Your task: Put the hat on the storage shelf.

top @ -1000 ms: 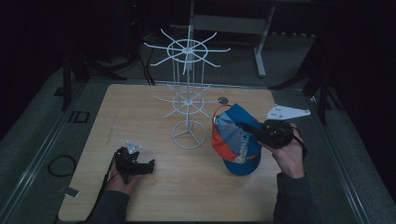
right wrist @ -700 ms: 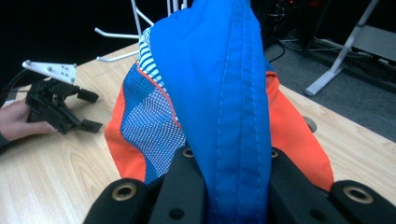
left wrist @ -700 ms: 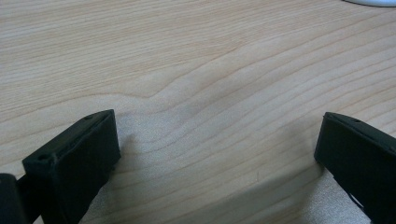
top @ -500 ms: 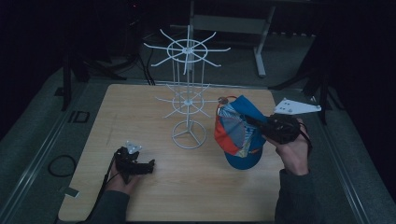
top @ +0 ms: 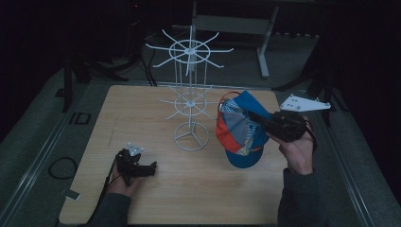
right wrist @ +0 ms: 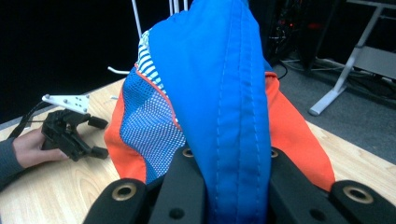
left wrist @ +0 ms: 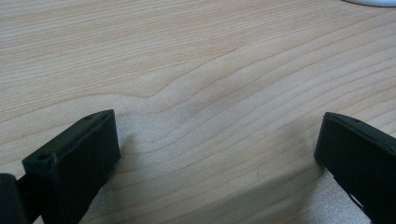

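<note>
High view: the white wire rack [top: 190, 97] stands near the middle of the wooden table [top: 142, 113], and everything else is best placed from it. To the right of the rack, lifted clear of the tabletop, hangs a blue and orange cap [top: 239, 130], carried by the right gripper [top: 257, 119], whose jaws are closed on a fold of the cap's blue fabric; in the right gripper view that blue panel [right wrist: 219, 93] runs straight down between the two black jaws, with the mesh and orange parts spilling out on either side. The cap is close beside the rack's lower ring of arms, though I cannot tell whether it touches any of them. Well to the left of the rack's round base and nearer the person, the left gripper [top: 150, 169] rests on the wood in a hand, jaws spread wide with nothing between them; the left gripper view looks onto bare wood grain between its two black tips. As I judge it, the pick-up is done and the cap is up at rack height, so what remains is the carry across to one of the arms, slipping the cap over it, and letting go. None of the rack's hooks holds anything yet
</note>
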